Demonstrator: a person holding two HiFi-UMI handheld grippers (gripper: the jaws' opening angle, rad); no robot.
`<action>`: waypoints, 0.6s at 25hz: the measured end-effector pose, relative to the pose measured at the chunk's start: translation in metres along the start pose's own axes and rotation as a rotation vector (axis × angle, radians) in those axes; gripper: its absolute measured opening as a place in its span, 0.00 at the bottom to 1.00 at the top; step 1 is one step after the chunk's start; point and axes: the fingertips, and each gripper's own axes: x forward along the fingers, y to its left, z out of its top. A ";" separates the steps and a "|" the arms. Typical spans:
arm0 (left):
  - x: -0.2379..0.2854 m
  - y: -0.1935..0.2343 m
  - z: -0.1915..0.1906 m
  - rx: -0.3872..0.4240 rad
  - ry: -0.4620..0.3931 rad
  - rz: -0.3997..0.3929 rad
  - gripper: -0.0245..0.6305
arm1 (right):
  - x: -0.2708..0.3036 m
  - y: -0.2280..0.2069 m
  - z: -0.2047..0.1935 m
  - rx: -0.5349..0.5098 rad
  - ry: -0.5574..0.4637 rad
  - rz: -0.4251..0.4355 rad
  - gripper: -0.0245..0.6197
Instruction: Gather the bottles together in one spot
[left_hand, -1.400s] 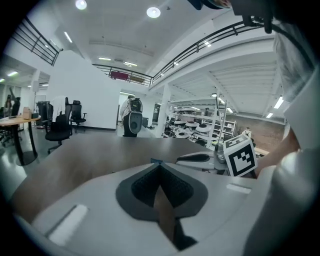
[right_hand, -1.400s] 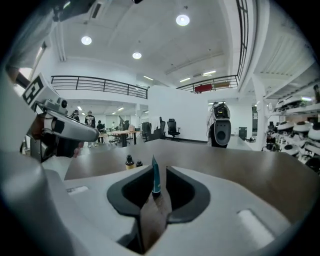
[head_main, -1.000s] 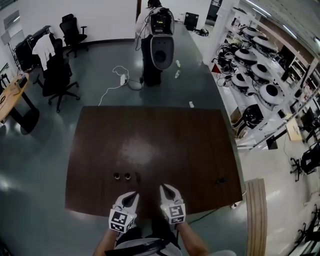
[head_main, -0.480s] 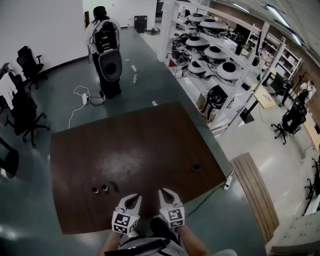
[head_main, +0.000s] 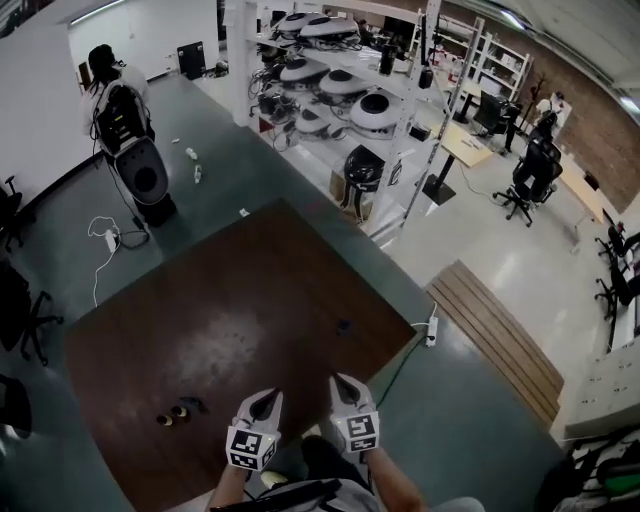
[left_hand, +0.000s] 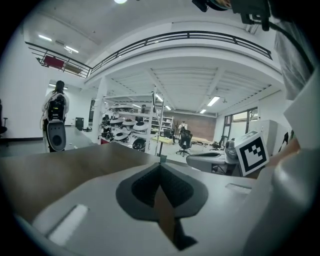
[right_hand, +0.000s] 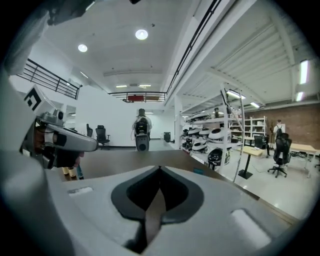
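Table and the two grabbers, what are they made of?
Table: probably dark brown wood or wood-look laminate, polished; a pale light patch reflects on it. Left gripper and right gripper: likely matte white-grey plastic, smooth moulded shells, no shine.

I stand in robotics lab hall. Metal racks (head_main: 340, 90) at 12 o'clock hold round white machines (head_main: 375, 108). Office chairs (head_main: 527, 170), desk (head_main: 470, 145), brick wall (head_main: 590, 120) at 2. Person wearing equipment backpack (head_main: 115, 110) at 11.
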 end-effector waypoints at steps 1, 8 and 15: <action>0.007 -0.003 -0.001 0.002 0.007 -0.011 0.04 | 0.000 -0.008 -0.004 0.007 0.005 -0.015 0.04; 0.041 -0.004 -0.004 -0.008 0.034 -0.029 0.04 | 0.008 -0.042 -0.020 0.039 0.034 -0.062 0.04; 0.072 0.002 -0.013 -0.026 0.080 -0.037 0.04 | 0.031 -0.061 -0.031 0.050 0.067 -0.060 0.04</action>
